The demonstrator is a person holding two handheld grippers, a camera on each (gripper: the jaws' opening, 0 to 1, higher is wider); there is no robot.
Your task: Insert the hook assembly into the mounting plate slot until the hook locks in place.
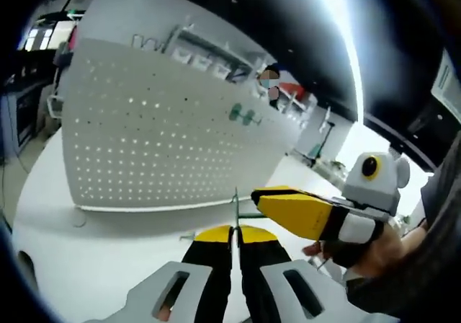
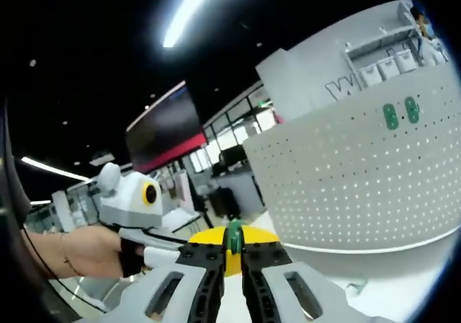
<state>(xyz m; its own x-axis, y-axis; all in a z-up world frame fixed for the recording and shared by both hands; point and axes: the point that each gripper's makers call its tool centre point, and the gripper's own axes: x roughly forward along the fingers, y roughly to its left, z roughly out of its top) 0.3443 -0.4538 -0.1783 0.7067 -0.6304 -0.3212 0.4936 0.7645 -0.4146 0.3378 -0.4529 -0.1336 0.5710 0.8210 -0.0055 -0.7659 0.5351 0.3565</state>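
The white perforated mounting plate (image 1: 166,135) stands upright on the table, also in the right gripper view (image 2: 360,179). Two green hooks (image 1: 245,114) hang on it near its top (image 2: 400,114). My left gripper (image 1: 235,231) is shut on a thin metal wire of the hook assembly (image 1: 235,206), in front of the plate and apart from it. My right gripper (image 2: 232,249) is shut on the green part of the hook assembly (image 2: 233,236). It reaches into the left gripper view (image 1: 288,209), its yellow tips meeting the wire. A hand holds the left gripper (image 2: 133,204).
The white table (image 1: 86,258) runs under and in front of the plate. Behind the plate is a white wall unit with small bins (image 1: 202,52). A person's hand and sleeve (image 1: 389,258) are at the right. Desks and a dark screen (image 2: 162,135) stand far off.
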